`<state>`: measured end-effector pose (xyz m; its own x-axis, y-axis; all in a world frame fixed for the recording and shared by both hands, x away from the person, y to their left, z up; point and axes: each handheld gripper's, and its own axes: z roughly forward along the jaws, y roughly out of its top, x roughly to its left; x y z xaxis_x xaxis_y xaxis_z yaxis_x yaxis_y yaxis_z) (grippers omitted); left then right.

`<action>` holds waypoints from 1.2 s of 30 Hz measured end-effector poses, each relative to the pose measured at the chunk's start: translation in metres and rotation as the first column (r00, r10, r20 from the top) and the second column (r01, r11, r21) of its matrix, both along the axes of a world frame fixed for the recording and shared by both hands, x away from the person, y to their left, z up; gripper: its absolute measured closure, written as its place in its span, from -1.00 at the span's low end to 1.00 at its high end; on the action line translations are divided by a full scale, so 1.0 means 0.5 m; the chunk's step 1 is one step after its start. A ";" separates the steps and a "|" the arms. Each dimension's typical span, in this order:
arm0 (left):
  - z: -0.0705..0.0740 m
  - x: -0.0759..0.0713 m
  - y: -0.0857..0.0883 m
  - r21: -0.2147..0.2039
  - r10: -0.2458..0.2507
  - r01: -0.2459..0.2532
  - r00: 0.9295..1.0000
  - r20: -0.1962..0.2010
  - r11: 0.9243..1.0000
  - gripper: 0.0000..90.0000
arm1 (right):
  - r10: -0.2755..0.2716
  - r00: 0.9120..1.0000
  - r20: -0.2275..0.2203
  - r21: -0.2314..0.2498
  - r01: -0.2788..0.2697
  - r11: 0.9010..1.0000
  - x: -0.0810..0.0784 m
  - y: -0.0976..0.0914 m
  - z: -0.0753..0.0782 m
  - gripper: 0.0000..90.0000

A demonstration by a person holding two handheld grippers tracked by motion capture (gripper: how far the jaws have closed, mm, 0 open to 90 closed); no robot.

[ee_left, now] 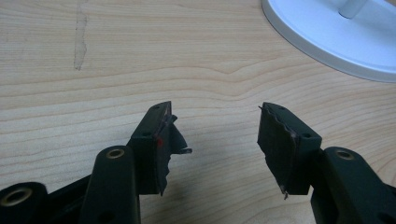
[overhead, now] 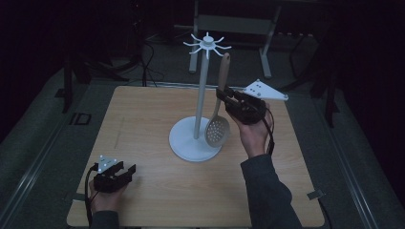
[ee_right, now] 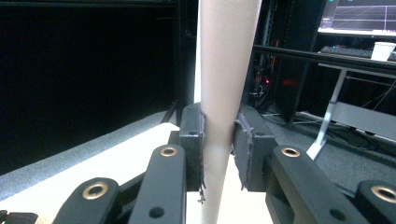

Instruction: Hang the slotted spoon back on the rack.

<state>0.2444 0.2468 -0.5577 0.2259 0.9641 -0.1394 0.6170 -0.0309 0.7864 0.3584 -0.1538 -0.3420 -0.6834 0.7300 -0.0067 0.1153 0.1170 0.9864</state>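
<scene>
Gripper work first: our right gripper (overhead: 228, 98) pinches the handle of the slotted spoon (overhead: 217, 128), and in the right gripper view the jaws press on either side of the pale handle (ee_right: 223, 84) with no gap left. We hold the spoon nearly upright, bowl down, the perforated bowl hanging over the edge of the round white base (overhead: 184, 143) of the hanging stand (overhead: 202, 90), just beside its post. The top of the handle reaches up close to the ring of hooks (overhead: 207, 45) at the head of the stand, a little to their right.

Our left gripper (overhead: 114, 175) rests near the front left corner of the worktop (overhead: 143, 114), its jaws spread with nothing between them; its own view shows bare wood and the rim of the stand's base (ee_left: 327, 42) well ahead.

We judge the step in hand to be hanging the spoon on a hook. To do it well, we should keep the pinch firm and low enough on the handle that the top end stays free. We cannot tell from these pictures whether the handle end has a hole or loop, so we should bring it up slowly and line it with one prong before lowering. The stand looks light and tall; a sideways knock from the spoon could tip it, so the free left gripper could steady the base if needed.
</scene>
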 end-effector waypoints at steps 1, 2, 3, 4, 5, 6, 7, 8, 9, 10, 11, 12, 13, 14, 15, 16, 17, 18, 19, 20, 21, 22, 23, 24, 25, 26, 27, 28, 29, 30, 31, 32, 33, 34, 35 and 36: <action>0.000 0.000 0.000 0.000 0.000 0.000 1.000 0.000 1.000 0.02 | 0.002 1.000 -0.002 0.000 -0.002 1.000 0.001 0.000 0.000 0.65; 0.000 0.000 0.000 0.000 0.000 0.000 1.000 -0.001 1.000 0.02 | 0.006 1.000 -0.009 0.007 -0.006 1.000 0.002 0.001 0.000 0.65; 0.000 0.001 -0.001 0.000 0.000 0.000 1.000 -0.001 1.000 0.02 | 0.008 1.000 -0.009 0.008 -0.008 1.000 0.003 0.001 0.000 0.65; 0.000 0.001 -0.001 0.000 0.000 0.000 1.000 -0.001 1.000 0.02 | 0.008 1.000 -0.009 0.008 -0.008 1.000 0.003 0.001 0.000 0.65; 0.000 0.001 -0.001 0.002 -0.001 0.001 1.000 -0.001 1.000 0.02 | 0.011 1.000 -0.014 0.010 -0.011 1.000 0.005 0.004 0.000 0.65; 0.000 0.000 -0.001 0.002 -0.001 0.001 1.000 -0.001 1.000 0.02 | 0.011 1.000 -0.014 0.010 -0.011 1.000 0.005 0.004 0.000 0.65; 0.000 0.000 -0.001 0.001 0.000 0.000 1.000 -0.001 1.000 0.02 | 0.011 1.000 -0.014 0.008 -0.011 1.000 0.005 0.004 0.001 0.65; 0.000 0.001 -0.001 0.001 0.000 0.000 1.000 -0.001 1.000 0.02 | 0.010 1.000 -0.015 0.009 -0.009 1.000 0.007 0.006 0.002 0.65; 0.000 0.001 -0.001 0.000 0.000 0.000 1.000 0.000 1.000 0.02 | 0.010 1.000 -0.018 0.009 -0.010 1.000 0.008 0.006 0.003 0.65; 0.000 0.001 -0.001 0.000 0.000 0.000 1.000 0.000 1.000 0.02 | 0.011 1.000 -0.014 0.007 -0.011 1.000 0.009 0.006 0.004 0.65; 0.000 0.001 -0.001 0.001 0.000 0.000 1.000 0.000 1.000 0.02 | 0.011 1.000 -0.015 0.007 -0.011 1.000 0.009 0.007 0.005 0.65; 0.000 0.001 -0.001 0.001 0.000 0.000 1.000 0.000 1.000 0.02 | 0.010 1.000 -0.015 0.008 -0.010 1.000 0.010 0.007 0.006 0.65; 0.000 0.001 -0.001 0.001 0.000 0.000 1.000 0.000 1.000 0.02 | 0.010 1.000 -0.015 0.008 -0.010 1.000 0.010 0.007 0.006 0.65; 0.000 0.001 -0.001 0.003 -0.001 0.001 1.000 -0.002 1.000 0.02 | 0.011 1.000 -0.016 0.009 -0.010 1.000 0.011 0.007 0.007 0.65; 0.000 0.001 -0.001 0.003 -0.001 0.001 1.000 -0.002 1.000 0.02 | 0.009 1.000 -0.017 0.011 -0.009 1.000 0.012 0.007 0.007 0.65; -0.001 0.000 -0.001 0.004 -0.002 0.002 1.000 -0.002 1.000 0.02 | 0.010 1.000 -0.018 0.011 -0.009 1.000 0.013 0.007 0.008 0.65; -0.001 0.000 -0.001 0.004 -0.003 0.003 1.000 -0.002 1.000 0.02 | 0.010 1.000 -0.018 0.009 -0.010 1.000 0.013 0.007 0.008 0.65; -0.001 0.000 -0.001 0.004 -0.003 0.003 1.000 -0.002 1.000 0.02 | 0.009 1.000 -0.020 0.008 -0.009 1.000 0.014 0.008 0.009 0.65; -0.001 0.001 -0.001 0.004 -0.003 0.003 1.000 -0.002 1.000 0.02 | 0.009 1.000 -0.020 0.008 -0.009 1.000 0.014 0.008 0.009 0.65; -0.001 0.001 -0.001 0.003 -0.002 0.002 1.000 -0.002 1.000 0.01 | 0.009 1.000 -0.019 0.004 -0.009 1.000 0.014 0.008 0.009 0.65; -0.001 0.001 -0.001 0.003 -0.002 0.002 1.000 -0.002 1.000 0.02 | 0.009 1.000 -0.018 0.002 -0.008 1.000 0.015 0.009 0.010 0.65; -0.001 0.001 -0.002 0.004 -0.002 0.002 1.000 -0.002 1.000 0.02 | 0.008 1.000 -0.023 0.003 -0.008 1.000 0.016 0.011 0.011 0.65; -0.001 0.001 -0.002 0.004 -0.002 0.002 1.000 -0.002 1.000 0.02 | 0.008 1.000 -0.023 0.003 -0.008 1.000 0.016 0.011 0.011 0.65; -0.001 0.001 -0.002 0.003 -0.001 0.001 1.000 -0.002 1.000 0.02 | 0.009 1.000 -0.020 0.002 -0.009 1.000 0.017 0.012 0.010 0.65; -0.001 0.001 -0.002 0.004 -0.002 0.002 1.000 -0.002 1.000 0.02 | 0.009 1.000 -0.020 0.002 -0.009 1.000 0.017 0.012 0.010 0.65; -0.001 0.001 -0.002 0.003 -0.002 0.002 1.000 -0.001 1.000 0.02 | 0.009 1.000 -0.023 0.001 -0.009 1.000 0.019 0.013 0.009 0.65; -0.001 0.001 -0.002 0.002 -0.002 0.002 1.000 -0.002 1.000 0.02 | 0.008 1.000 -0.026 0.001 -0.008 1.000 0.019 0.014 0.008 0.65; -0.001 0.001 -0.002 0.002 -0.002 0.002 1.000 -0.002 1.000 0.02 | 0.008 1.000 -0.026 0.001 -0.008 1.000 0.019 0.014 0.008 0.65; -0.001 0.001 -0.002 0.001 -0.002 0.002 1.000 -0.002 1.000 0.02 | 0.008 1.000 -0.026 0.001 -0.008 1.000 0.020 0.014 0.007 0.65; -0.001 0.001 -0.002 0.001 -0.002 0.002 1.000 -0.002 1.000 0.02 | 0.008 1.000 -0.026 0.001 -0.008 1.000 0.020 0.014 0.007 0.65; -0.001 0.001 -0.002 0.001 -0.002 0.002 1.000 -0.002 1.000 0.02 | 0.008 1.000 -0.030 -0.003 -0.008 1.000 0.022 0.017 0.006 0.65; -0.001 0.001 -0.002 0.001 -0.002 0.002 1.000 -0.002 1.000 0.02 | 0.008 0.999 -0.032 0.000 -0.008 1.000 0.022 0.018 0.006 0.65; -0.001 0.001 -0.002 0.001 -0.002 0.002 1.000 -0.002 1.000 0.02 | 0.008 0.999 -0.034 -0.001 -0.008 1.000 0.022 0.019 0.005 0.65; -0.001 0.001 -0.002 0.001 -0.002 0.002 1.000 -0.001 1.000 0.02 | 0.008 0.999 -0.033 -0.001 -0.008 1.000 0.023 0.019 0.005 0.65; -0.001 0.001 -0.001 0.000 -0.001 0.001 1.000 -0.001 1.000 0.02 | 0.008 0.999 -0.035 0.000 -0.008 1.000 0.023 0.019 0.004 0.65; -0.001 0.001 -0.001 -0.001 -0.001 0.001 1.000 0.000 1.000 0.02 | 0.008 0.999 -0.035 -0.001 -0.008 1.000 0.024 0.020 0.004 0.65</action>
<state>0.2448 0.2462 -0.5580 0.2268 0.9637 -0.1406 0.6172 -0.0306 0.7862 0.3704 -0.1438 -0.3402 -0.6891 0.7245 0.0167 0.1487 0.1188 0.9817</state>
